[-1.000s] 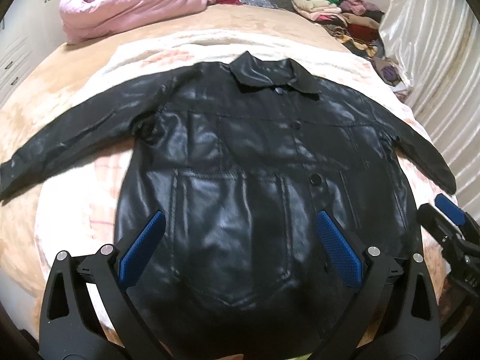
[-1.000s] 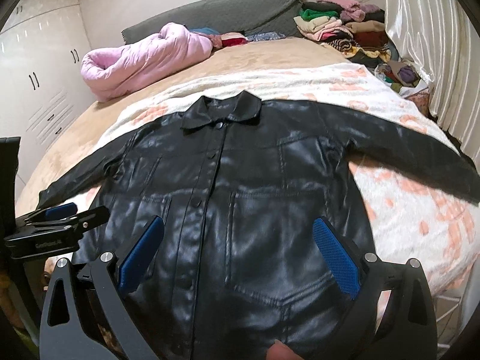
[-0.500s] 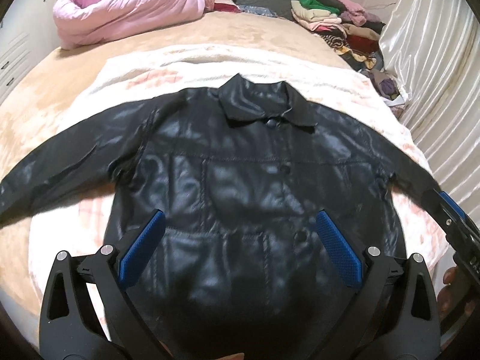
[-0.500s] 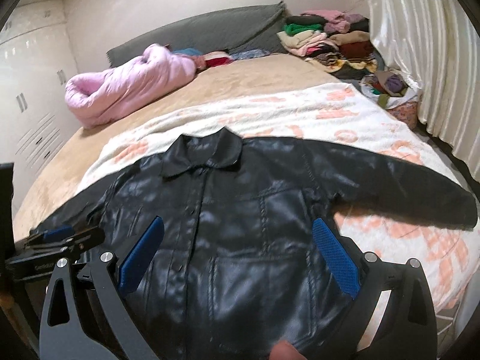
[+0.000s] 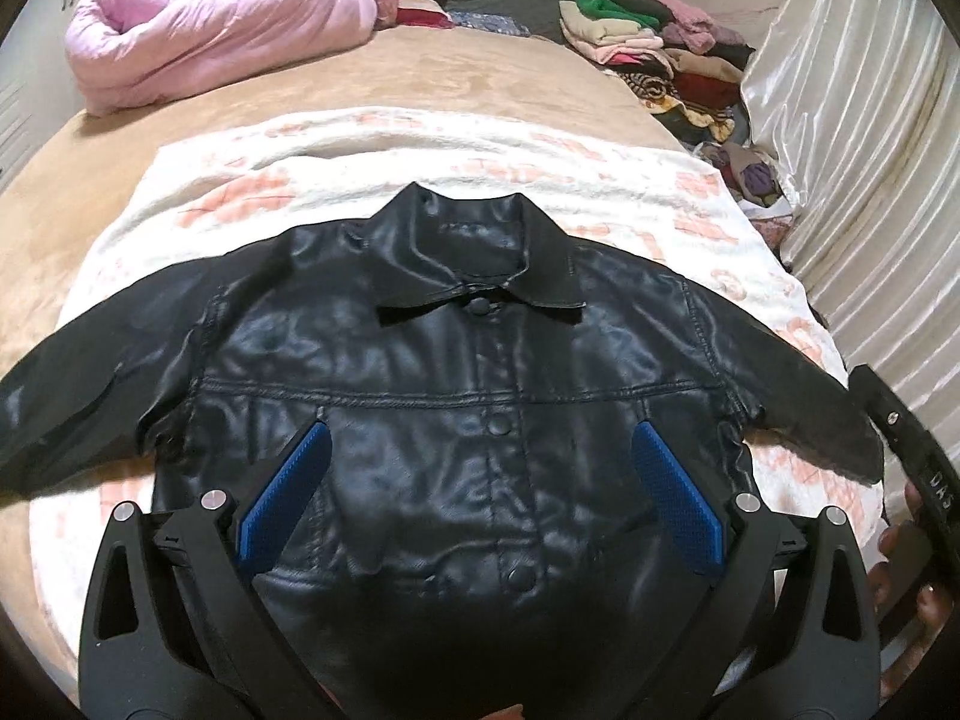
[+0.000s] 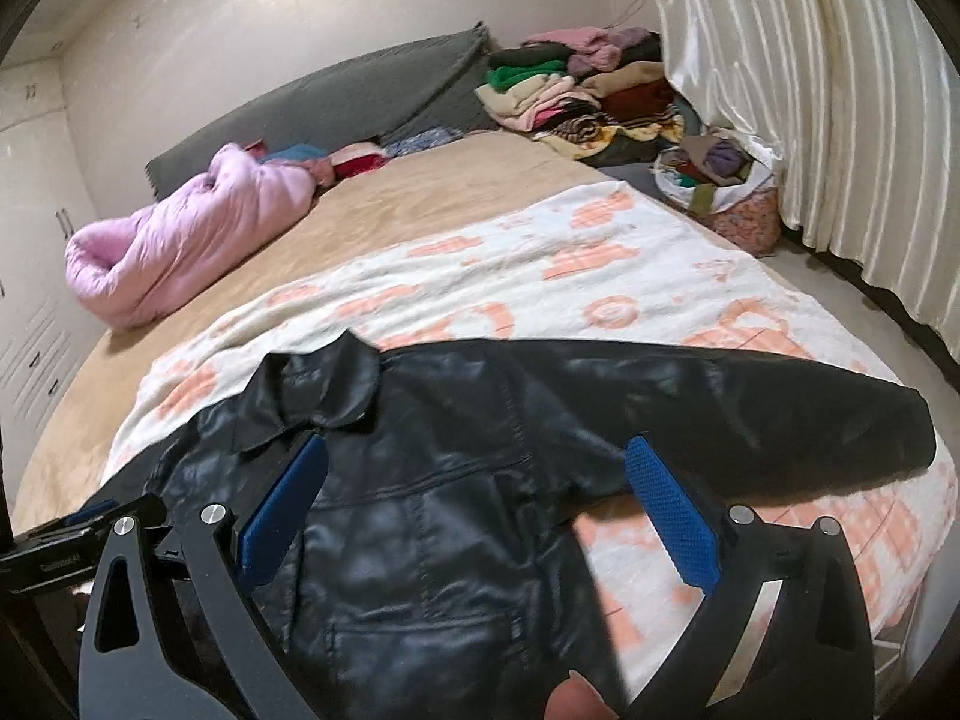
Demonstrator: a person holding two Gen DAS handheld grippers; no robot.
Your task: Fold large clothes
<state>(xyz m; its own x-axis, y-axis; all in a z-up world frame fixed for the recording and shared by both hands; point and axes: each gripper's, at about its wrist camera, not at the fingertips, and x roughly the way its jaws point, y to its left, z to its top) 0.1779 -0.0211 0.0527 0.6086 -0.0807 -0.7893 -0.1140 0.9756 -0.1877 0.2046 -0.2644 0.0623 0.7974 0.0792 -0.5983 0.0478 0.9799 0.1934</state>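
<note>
jacket [image 5: 480,420]: flat, buttoned, front up, sleeves out, on the blanket [image 5: 540,180] over the bed | change: both cameras now sit nearer its collar [image 5: 474,264] than a second ago, hem out of view | left gripper [image 5: 477,498]: jaws spread, empty | right gripper [image 6: 477,510]: jaws spread, empty | task: no fold yet; likely sleeves first

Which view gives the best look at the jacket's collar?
The left wrist view: the collar of the black jacket faces the camera, both points and the top snap visible. In the right wrist view it sits off to one side, seen obliquely and blurred.
</note>
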